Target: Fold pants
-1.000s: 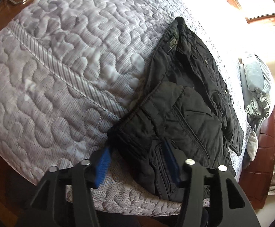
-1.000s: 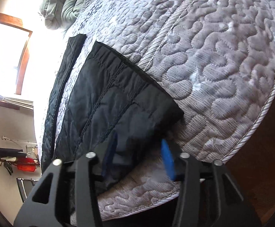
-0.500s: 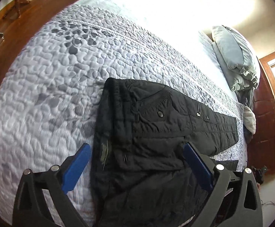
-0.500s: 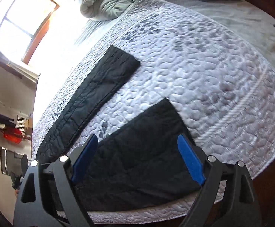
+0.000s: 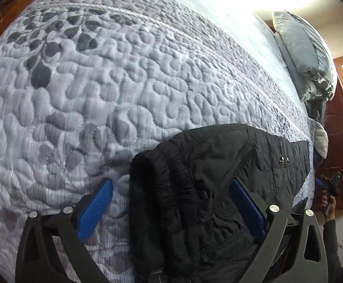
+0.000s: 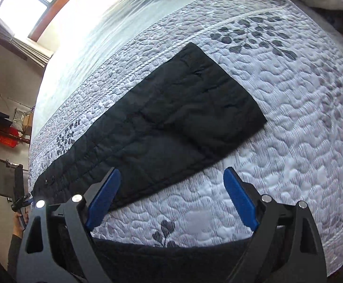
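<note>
Black quilted pants (image 5: 218,165) lie on the quilted grey bedspread (image 5: 100,82). In the left wrist view their gathered waistband sits between the wide-apart blue pads (image 5: 96,210) of my left gripper (image 5: 171,182), which is open and not pressing on the cloth. In the right wrist view one pant leg (image 6: 171,122) stretches flat across the bed, its hem at the upper right. My right gripper (image 6: 171,172) hovers over that leg's near edge and bare bedspread (image 6: 289,118); its jaws are opening and the pads hold nothing. A dark strip of fabric (image 6: 171,254) shows under it.
Grey pillows (image 5: 305,54) lie at the head of the bed, beside a dark wooden frame (image 5: 338,146). A sunlit window (image 6: 23,7) lies beyond the bed. A person's hand (image 5: 328,204) holds the other gripper at the bed's side.
Both grippers have gone from half shut around the pants to wide open. Both views have swung and rolled; the pants now lie further onto the bed, one leg stretched flat.
</note>
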Motion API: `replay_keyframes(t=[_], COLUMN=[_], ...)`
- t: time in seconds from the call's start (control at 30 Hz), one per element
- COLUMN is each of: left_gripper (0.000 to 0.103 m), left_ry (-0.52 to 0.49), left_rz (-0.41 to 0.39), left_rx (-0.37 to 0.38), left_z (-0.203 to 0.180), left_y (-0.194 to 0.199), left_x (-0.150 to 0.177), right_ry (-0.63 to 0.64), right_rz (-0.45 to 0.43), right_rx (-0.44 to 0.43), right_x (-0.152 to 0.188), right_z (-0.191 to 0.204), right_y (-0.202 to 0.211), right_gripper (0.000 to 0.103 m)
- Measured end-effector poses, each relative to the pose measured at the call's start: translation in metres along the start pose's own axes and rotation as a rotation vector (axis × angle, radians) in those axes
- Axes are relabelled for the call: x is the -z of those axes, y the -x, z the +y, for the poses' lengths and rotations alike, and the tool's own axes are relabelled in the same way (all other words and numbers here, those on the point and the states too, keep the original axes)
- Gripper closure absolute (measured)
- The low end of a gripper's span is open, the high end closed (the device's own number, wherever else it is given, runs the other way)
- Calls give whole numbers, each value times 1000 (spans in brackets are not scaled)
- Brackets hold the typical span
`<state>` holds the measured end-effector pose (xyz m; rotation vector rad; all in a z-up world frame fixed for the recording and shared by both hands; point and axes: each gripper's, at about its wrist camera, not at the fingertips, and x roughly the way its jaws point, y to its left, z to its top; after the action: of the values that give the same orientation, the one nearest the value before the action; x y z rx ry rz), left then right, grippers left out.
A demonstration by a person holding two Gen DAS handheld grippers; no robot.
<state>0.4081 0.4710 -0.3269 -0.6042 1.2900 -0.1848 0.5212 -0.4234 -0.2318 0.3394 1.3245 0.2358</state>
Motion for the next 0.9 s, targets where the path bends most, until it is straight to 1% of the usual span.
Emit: replay_keyframes(t=[0.03,0.07,0.1,0.13,0.17,0.2,0.27,0.33,0.43,0.57,0.73,0.9], left_gripper=[12,16,19,26,33,45,50,52,52,52,51,53], left_ry=[-9,-19,-31,-44,-48,-42,-20,-15,3,42,66,61], left_rz=[7,18,29,41,50,57,57,57,53,34,20,14], left_rx=[17,14,-10,-29,-46,-57,-58,-62,-61,-32,-6,-19], left_z=[-3,-7,-10,-13,-13,-12,-8,-7,-3,5,11,12], left_y=[-1,-2,-5,-8,-10,-12,-14,-15,-16,-17,-18,-17], left_x=[0,0,0,1,1,0,-2,-2,-2,-3,-2,0], right_ry=[24,43,60,72,78,82,89,91,107,121,156,200], right_rz=[6,10,15,19,19,16,6,11,49,61,103,143], right_rx=[6,12,16,20,23,25,38,48,82,62,49,37], right_x=[-11,-21,-33,-47,-60,-72,-97,-120,-146,-168,-178,-178], right_z=[2,4,5,4,1,-3,-11,-21,-32,-39,-41,-36], right_y=[-4,-7,-10,-12,-14,-14,-18,-27,-54,-82,-112,-127], right_gripper=[14,14,14,14,14,14,13,13,13,13,13,11])
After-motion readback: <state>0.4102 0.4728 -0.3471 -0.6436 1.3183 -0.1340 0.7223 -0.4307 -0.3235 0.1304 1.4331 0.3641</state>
